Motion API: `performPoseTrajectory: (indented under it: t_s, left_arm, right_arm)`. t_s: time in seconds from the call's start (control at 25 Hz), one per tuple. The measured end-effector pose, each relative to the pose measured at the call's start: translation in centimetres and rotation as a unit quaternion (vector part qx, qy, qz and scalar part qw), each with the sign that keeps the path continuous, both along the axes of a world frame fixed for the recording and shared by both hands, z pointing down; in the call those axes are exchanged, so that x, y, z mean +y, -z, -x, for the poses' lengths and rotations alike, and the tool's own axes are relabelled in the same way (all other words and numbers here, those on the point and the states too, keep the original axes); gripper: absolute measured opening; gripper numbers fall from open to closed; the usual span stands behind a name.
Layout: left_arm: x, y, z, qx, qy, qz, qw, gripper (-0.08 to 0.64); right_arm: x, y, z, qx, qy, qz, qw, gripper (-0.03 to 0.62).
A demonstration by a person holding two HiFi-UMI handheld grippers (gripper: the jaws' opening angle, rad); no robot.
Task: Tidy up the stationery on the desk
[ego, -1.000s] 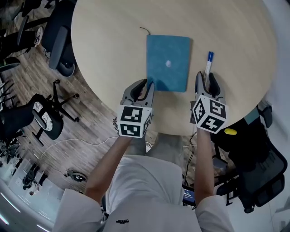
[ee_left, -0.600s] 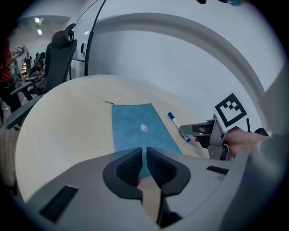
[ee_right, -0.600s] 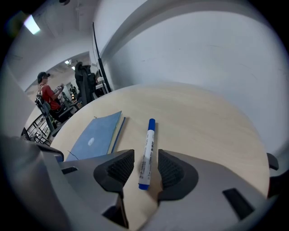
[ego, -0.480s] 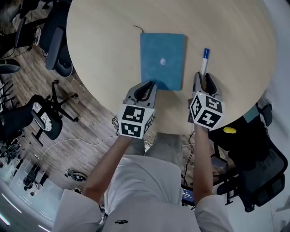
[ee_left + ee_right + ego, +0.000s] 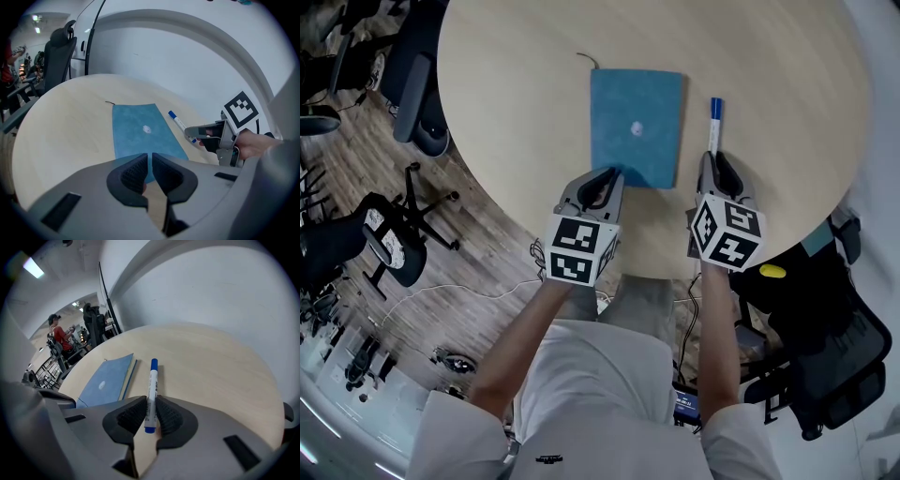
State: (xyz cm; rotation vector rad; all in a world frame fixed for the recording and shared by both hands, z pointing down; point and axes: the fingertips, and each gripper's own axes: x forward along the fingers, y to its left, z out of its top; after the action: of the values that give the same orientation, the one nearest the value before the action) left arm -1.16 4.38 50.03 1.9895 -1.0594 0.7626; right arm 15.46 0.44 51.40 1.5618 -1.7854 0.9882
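The left gripper (image 5: 150,161) has just closed its fingers (image 5: 132,172) on the near edge of the blue notebook (image 5: 140,131), with a pen (image 5: 177,121) beside it on the counter (image 5: 65,122).

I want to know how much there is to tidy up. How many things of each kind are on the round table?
blue notebook: 1
marker pen: 1
Total: 2
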Motion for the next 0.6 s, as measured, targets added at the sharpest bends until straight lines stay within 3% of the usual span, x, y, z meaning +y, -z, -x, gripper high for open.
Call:
performPoseTrajectory:
  t_s: [0.36, 0.6]
  left_arm:
    - [-0.2, -0.1, 0.8, 0.000, 0.007, 0.001, 1.0000, 0.044]
    - [-0.2, -0.2, 1.2, 0.000, 0.010, 0.003, 0.9999, 0.044]
  right_arm:
    - [-0.5, 0.9, 3.2, -0.045, 0.024, -0.006, 0.999, 0.091]
    - [-1.1, 0.4, 4.3, -0.082, 0.013, 0.006, 0.997, 0.091]
